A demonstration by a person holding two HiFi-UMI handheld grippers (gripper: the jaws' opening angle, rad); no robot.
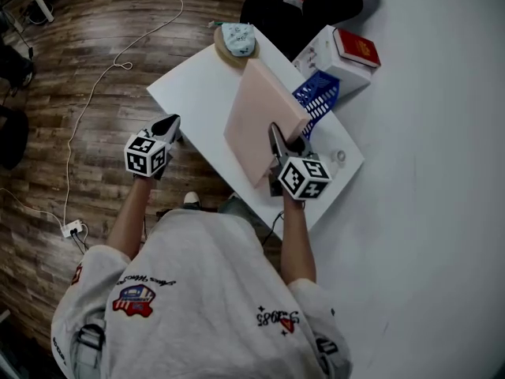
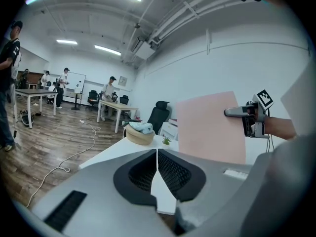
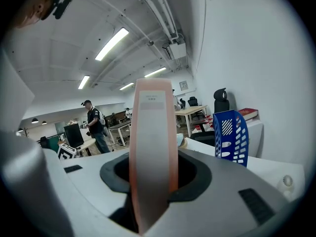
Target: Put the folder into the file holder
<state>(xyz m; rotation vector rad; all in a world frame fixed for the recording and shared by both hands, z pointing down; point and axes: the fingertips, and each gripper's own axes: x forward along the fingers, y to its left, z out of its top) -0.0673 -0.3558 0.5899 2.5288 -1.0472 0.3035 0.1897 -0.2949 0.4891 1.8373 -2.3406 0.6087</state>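
Note:
A pale pink folder stands on edge above the white table, and my right gripper is shut on its near edge. In the right gripper view the folder fills the gap between the jaws. The blue perforated file holder stands just beyond the folder on the right, also seen in the right gripper view. My left gripper hangs off the table's left edge, shut on nothing, its jaws meeting. From there the folder shows to the right.
A round basket with a light cloth sits at the table's far corner. A white box with a red book stands behind the file holder. A black chair is beyond the table. A white cable trails over the wooden floor.

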